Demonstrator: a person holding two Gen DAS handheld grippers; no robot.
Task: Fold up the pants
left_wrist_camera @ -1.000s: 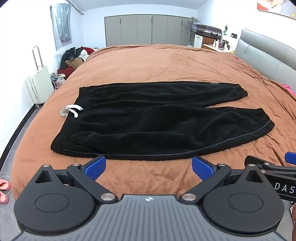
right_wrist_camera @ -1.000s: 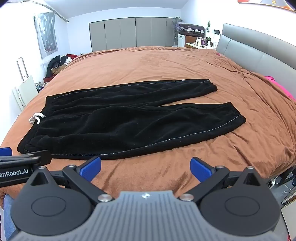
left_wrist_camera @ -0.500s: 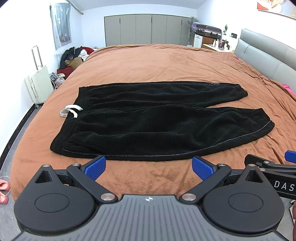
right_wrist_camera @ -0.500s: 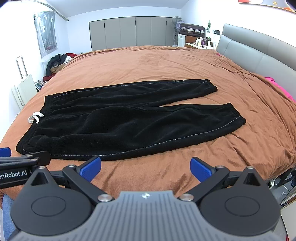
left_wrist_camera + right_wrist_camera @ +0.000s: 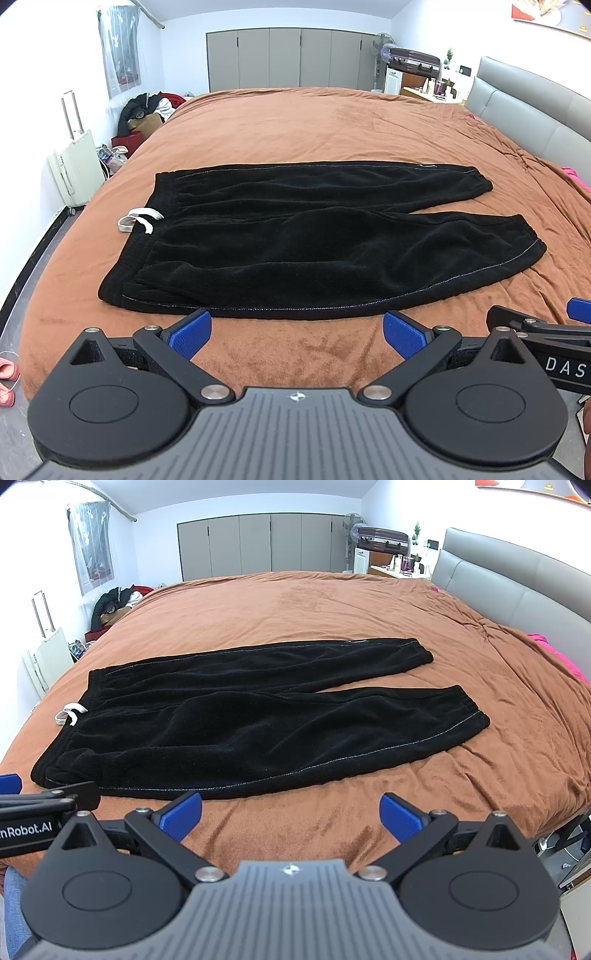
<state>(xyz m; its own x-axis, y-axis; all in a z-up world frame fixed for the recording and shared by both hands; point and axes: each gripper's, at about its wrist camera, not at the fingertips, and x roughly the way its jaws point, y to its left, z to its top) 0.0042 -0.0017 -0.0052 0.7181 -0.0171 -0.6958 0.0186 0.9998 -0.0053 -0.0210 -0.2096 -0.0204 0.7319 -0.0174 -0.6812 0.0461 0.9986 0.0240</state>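
Observation:
Black fleece pants (image 5: 303,240) (image 5: 240,720) lie flat on a brown bedspread (image 5: 332,122), waistband to the left with a white drawstring (image 5: 138,221) (image 5: 68,712), both legs stretching right and slightly parted at the cuffs. My left gripper (image 5: 297,334) hovers open just short of the pants' near hem, blue pads apart with nothing between them. My right gripper (image 5: 290,814) is open too, near the same hem further right. Each gripper shows at the edge of the other's view.
A grey padded headboard (image 5: 535,118) runs along the right side. A white suitcase (image 5: 75,166) and a pile of clothes (image 5: 147,110) stand on the floor at left. Pink fabric (image 5: 557,657) lies at the bed's right edge. Wardrobes (image 5: 291,59) line the far wall.
Both views have shifted very slightly toward the pants. The pants lie as before and both grippers stay open.

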